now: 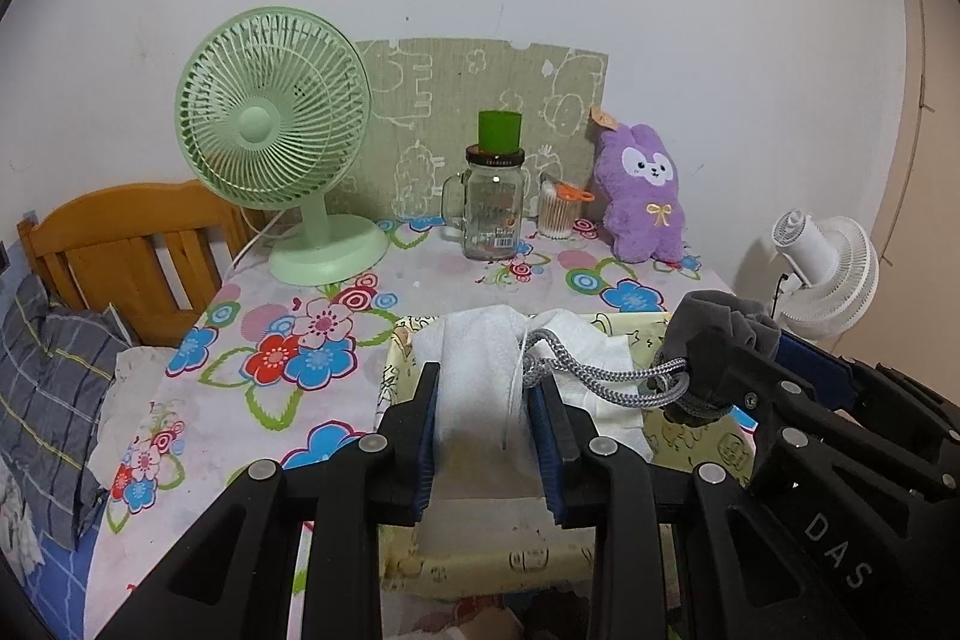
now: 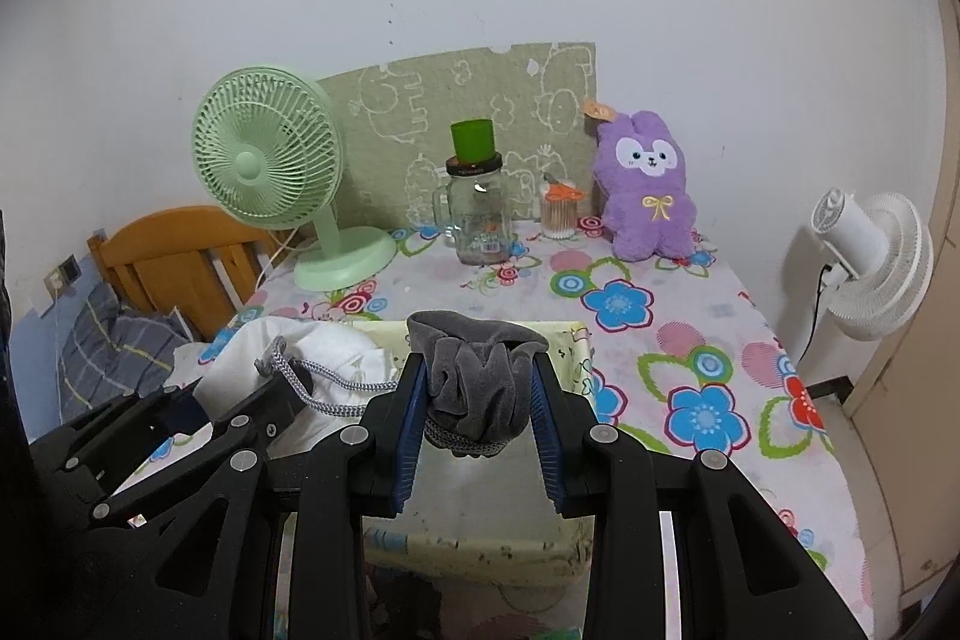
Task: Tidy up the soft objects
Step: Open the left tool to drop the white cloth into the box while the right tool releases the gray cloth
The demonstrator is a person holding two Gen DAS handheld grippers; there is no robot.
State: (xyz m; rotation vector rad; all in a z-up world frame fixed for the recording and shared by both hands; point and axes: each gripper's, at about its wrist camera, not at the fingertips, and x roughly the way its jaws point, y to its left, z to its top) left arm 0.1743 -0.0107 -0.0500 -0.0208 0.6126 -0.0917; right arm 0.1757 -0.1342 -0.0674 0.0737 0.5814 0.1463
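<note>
My left gripper (image 1: 489, 382) is shut on a folded white cloth (image 1: 480, 340), held over a pale yellow fabric box (image 1: 480, 556) on the flowered table. My right gripper (image 2: 479, 370) is shut on a bunched grey drawstring pouch (image 2: 480, 382) above the same box (image 2: 576, 340). A braided grey cord (image 1: 600, 373) runs from the pouch (image 1: 720, 322) across to the cloth by the left gripper's right finger. In the right wrist view the left gripper (image 2: 234, 394) sits close on the left with the cloth (image 2: 282, 346). A purple plush rabbit (image 1: 645, 196) leans on the wall at the back.
On the far side of the table stand a green desk fan (image 1: 276, 148), a glass mug jar (image 1: 489, 208) with a green cup on top, and a tub of cotton swabs (image 1: 555, 214). A white fan (image 2: 870, 262) stands right of the table. A wooden headboard (image 1: 120, 244) and plaid pillow (image 1: 42, 376) lie left.
</note>
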